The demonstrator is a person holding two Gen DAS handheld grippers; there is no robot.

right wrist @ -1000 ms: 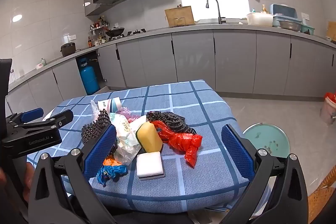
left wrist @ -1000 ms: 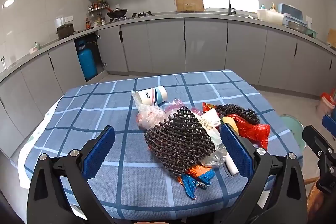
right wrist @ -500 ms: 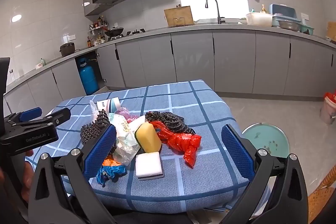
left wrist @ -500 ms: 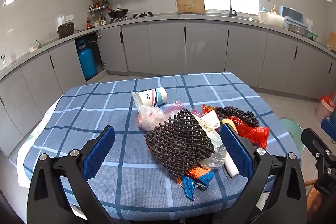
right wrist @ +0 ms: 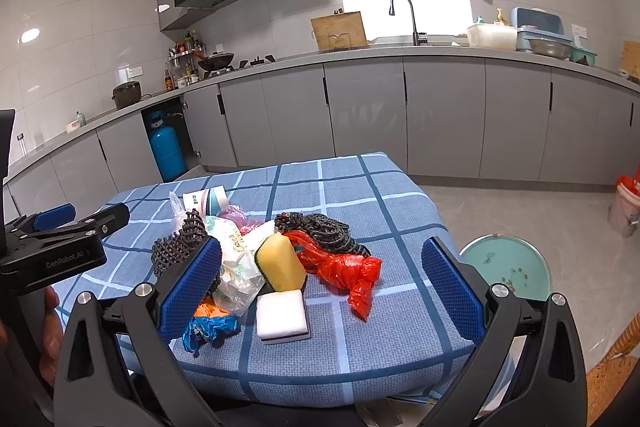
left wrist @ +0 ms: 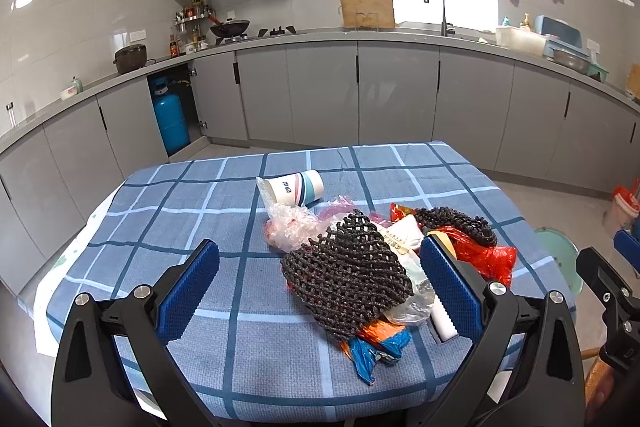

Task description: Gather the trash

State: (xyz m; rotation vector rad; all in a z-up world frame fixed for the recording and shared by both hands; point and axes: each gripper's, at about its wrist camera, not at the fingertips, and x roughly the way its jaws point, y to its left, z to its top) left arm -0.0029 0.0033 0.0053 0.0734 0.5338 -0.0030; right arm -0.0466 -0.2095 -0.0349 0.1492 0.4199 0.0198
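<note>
We hold both grippers low at the near edge of the table (left wrist: 168, 219), neither touching anything. Left gripper (left wrist: 320, 291): jaws spread wide, empty, the trash heap sitting in the view between them. Right gripper (right wrist: 320, 287): jaws also wide, empty, aimed at the same heap from its right side.

Nearest trash, from the left wrist view: a crumpled blue and orange wrapper (left wrist: 376, 343) at the table's front, partly under the black mesh netting (left wrist: 348, 275). A clear plastic bag (left wrist: 416, 291) pokes out right of the netting.

From the right wrist view, a white sponge block (right wrist: 282, 315) lies flat nearest us, touching the yellow sponge (right wrist: 280, 263) that leans just behind it. Right of that, a red plastic bag (right wrist: 348, 271) lies crumpled on the cloth, with a second black mesh wad (right wrist: 320, 231) resting behind and partly on it.

Further back: a crinkled pinkish plastic bag (left wrist: 292, 227), then a paper cup (left wrist: 296, 187) lying on its side, mouth toward the left.

All trash lies on the blue checked tablecloth, clustered centre-right.

On the floor right of the table we see a round teal stool (right wrist: 508, 267). Beyond it, grey cabinets (left wrist: 396, 91) and a blue gas cylinder (left wrist: 172, 119) in an open bay.
</note>
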